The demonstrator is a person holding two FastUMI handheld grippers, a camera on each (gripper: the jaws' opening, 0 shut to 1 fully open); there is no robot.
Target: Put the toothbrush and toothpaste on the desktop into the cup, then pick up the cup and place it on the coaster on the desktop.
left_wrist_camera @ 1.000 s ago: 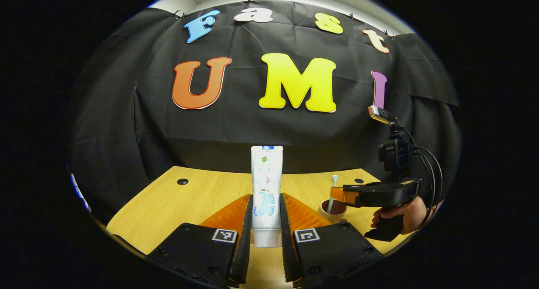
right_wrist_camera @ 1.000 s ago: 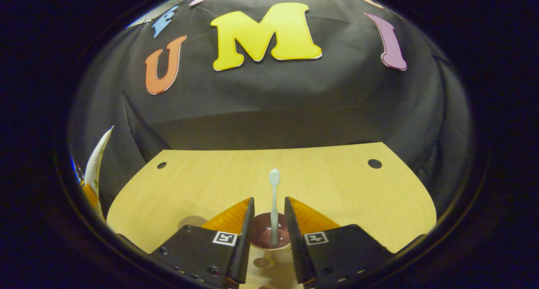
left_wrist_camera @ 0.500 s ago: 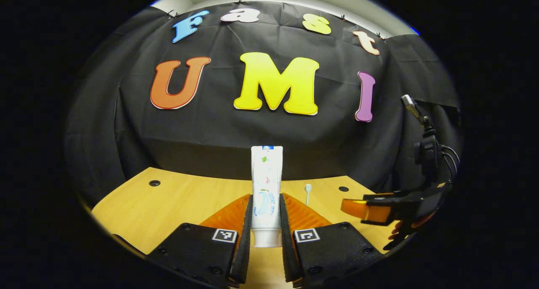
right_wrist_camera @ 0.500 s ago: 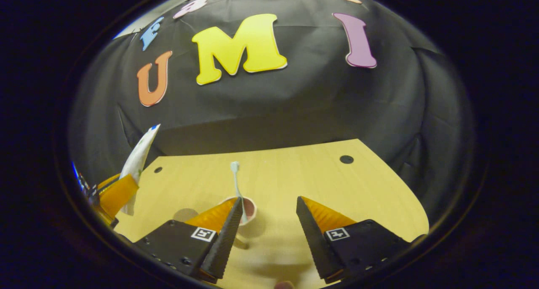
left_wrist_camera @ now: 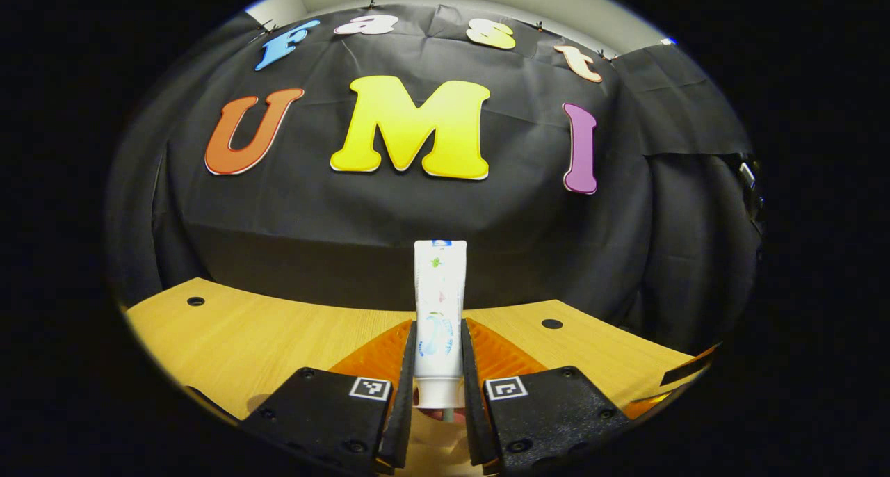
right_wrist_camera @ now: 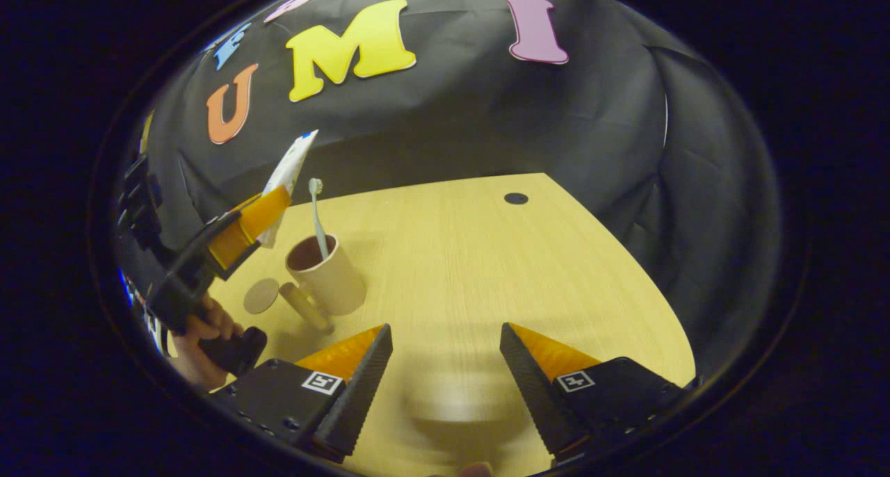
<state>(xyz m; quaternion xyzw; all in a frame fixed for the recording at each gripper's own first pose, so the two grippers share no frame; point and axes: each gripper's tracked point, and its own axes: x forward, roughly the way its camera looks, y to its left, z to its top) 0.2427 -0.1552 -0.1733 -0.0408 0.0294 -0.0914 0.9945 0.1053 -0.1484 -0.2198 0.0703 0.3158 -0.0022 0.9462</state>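
One toothpaste tube (left_wrist_camera: 439,303) stands upright between the left gripper's (left_wrist_camera: 439,366) two fingers, both pressing its sides, cap end down and crimped end up. In the right gripper view the same tube (right_wrist_camera: 286,178) hangs tilted in the air just above and to the left of the one cup (right_wrist_camera: 325,272), not yet inside it. One toothbrush (right_wrist_camera: 317,213) stands in the cup, head up, leaning on the rim. The cup sits on the desk (right_wrist_camera: 473,268) toward its left edge as that view shows it, with its handle pointing toward the camera. One round coaster (right_wrist_camera: 261,295) lies flat just beside the cup on the left, apart from it. Two dark round holes show in the desk in the left gripper view, near the far corners.

A second ago the right gripper's (right_wrist_camera: 445,366) fingers stood narrow around the toothbrush over the cup; now they are spread wide with nothing between them, drawn back to the right, well apart from the cup. The left gripper has swung toward the cup since then, and the right one has slid to the edge of its view.

A hand (right_wrist_camera: 201,331) grips the left gripper's handle from below, at the desk's left edge.
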